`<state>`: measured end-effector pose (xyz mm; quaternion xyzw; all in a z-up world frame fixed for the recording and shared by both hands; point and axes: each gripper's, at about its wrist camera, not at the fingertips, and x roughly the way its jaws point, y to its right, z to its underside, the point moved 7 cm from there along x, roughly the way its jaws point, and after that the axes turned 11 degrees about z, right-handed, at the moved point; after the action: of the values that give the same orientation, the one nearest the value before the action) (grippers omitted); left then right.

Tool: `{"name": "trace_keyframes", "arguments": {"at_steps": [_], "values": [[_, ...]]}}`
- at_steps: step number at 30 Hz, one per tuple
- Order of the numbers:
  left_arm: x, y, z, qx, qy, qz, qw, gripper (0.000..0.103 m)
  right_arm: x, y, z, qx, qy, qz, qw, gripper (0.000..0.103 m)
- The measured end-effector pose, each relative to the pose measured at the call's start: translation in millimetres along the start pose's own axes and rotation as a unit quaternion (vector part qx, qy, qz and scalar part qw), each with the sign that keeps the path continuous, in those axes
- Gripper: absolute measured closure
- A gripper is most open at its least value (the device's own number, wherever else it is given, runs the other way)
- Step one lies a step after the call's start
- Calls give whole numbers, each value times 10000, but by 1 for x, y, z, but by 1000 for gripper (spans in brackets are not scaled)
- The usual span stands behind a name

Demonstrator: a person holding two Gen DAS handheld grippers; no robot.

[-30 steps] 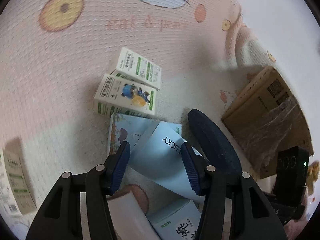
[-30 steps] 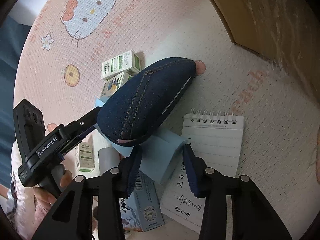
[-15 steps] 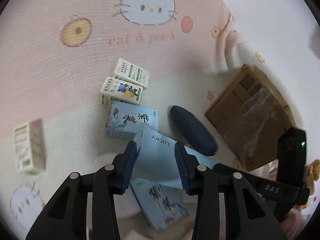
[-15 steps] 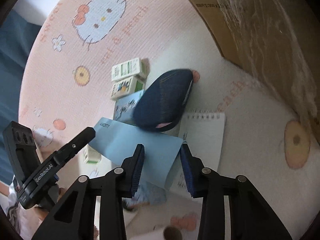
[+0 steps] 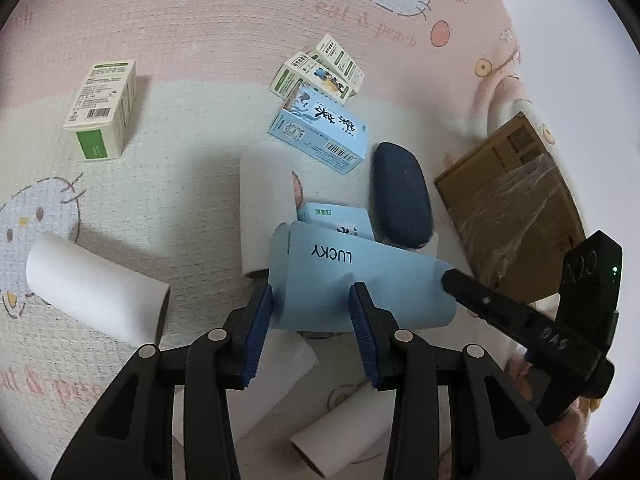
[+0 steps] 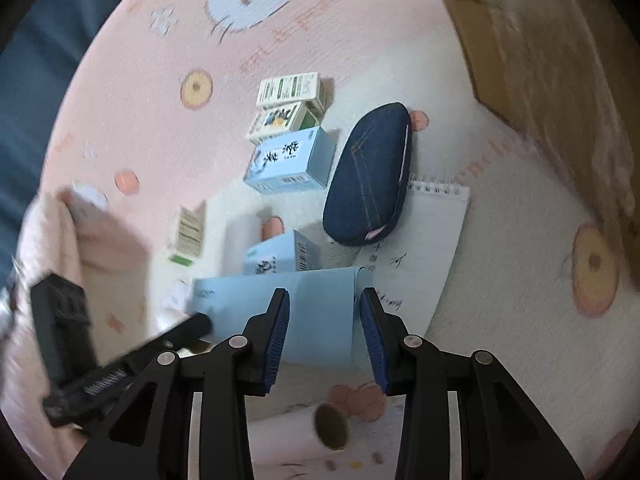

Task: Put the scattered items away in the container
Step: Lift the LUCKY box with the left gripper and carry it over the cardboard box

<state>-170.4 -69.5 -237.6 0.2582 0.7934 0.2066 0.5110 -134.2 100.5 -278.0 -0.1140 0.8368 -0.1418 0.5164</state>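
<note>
- The task's thing in hand is a light-blue "LUCKY" booklet, carried above the mat between both tools. The left gripper clamps its left portion, the right gripper its right end; each pair of pads pinches the cover so it bows.
- Judged from that curl, the booklet is light, thin and floppy. One grip alone would let it droop, so holding it near both ends looks sensible. The smooth cover could slide in the pads, and a hard squeeze may crease it.
- The cardboard box, lined with clear plastic, sits at the far right, well apart from the scattered litter. It is presumably the container.
- The left wrist view alone shows several white paper rolls near and left, and a green-and-white carton far left, standing apart from the rest.
- The right wrist view alone shows the spiral notepad lying under the near end of the denim case, handwriting visible. The left view gives only a sliver of it.
- Both views show the blue tea-style box with two small cartons just beyond it.
- The right view is blurred at its left edge, so things there are hard to name.
</note>
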Motion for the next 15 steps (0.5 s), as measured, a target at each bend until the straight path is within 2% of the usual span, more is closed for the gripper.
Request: {"name": "trace_keyframes", "arguments": {"at_steps": [3,8,15], "values": [[2,1,-3,72,-45,-15,10000,59,4,2,3,-116,-126,116,9998,68],[4,-7,-4,-214,-38,195,9996,57,8,10,9,174,-300,-48,9994,60],[10,-12,-7,-453,43,422,9981,51,13,18,10,690,-451,-403,9958,60]]}}
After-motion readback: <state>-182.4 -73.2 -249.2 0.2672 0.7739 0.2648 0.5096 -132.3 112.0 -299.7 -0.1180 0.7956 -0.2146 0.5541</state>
